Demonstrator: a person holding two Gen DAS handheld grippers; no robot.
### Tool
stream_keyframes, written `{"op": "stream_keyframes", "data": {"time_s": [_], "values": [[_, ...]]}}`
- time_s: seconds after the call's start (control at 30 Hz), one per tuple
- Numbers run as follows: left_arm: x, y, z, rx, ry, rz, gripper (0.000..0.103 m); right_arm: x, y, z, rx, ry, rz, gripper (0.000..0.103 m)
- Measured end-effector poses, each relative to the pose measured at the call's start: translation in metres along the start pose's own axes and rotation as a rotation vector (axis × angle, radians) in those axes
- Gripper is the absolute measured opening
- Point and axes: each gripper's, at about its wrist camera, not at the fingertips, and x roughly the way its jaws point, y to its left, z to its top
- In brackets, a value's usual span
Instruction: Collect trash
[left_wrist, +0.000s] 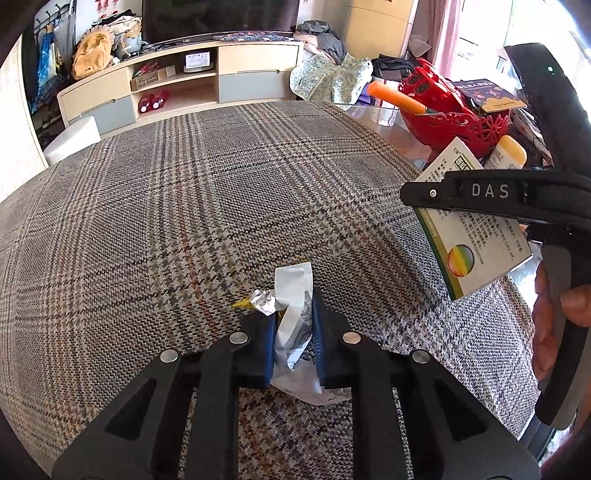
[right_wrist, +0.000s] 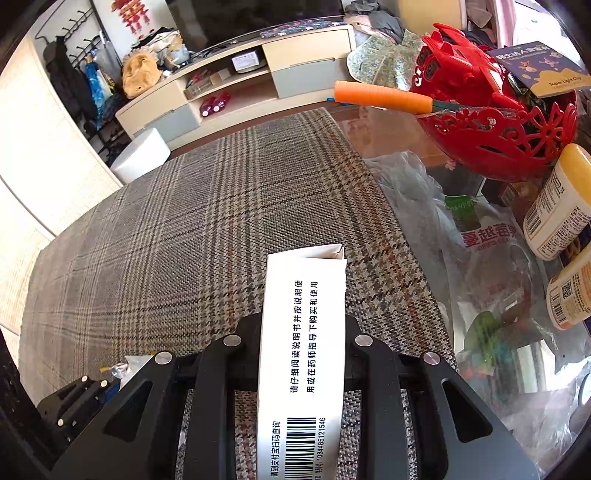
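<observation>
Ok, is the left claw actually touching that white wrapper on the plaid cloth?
Touching. In the left wrist view, the left claw has its blue pads pressed against both sides of the crumpled white wrapper, with no gap visible.

The left tool (left_wrist: 293, 328) pointed steeply downward, its blue pads (left_wrist: 267, 350) pinched close on crumpled paper (left_wrist: 291, 332). The right tool (right_wrist: 303, 332) tilted down likewise — clamped on a white carton (right_wrist: 303, 332) — with a hand (left_wrist: 554, 314) wrapped round its grip.
</observation>
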Motion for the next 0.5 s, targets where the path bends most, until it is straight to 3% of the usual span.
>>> {"op": "stream_keyframes", "data": {"time_s": [0.5], "values": [[0.000, -0.002, 0.001, 0.004, -0.013, -0.014, 0.003, -0.003, 0.009, -0.024, -0.034, 0.029, 0.065, 0.025]]}}
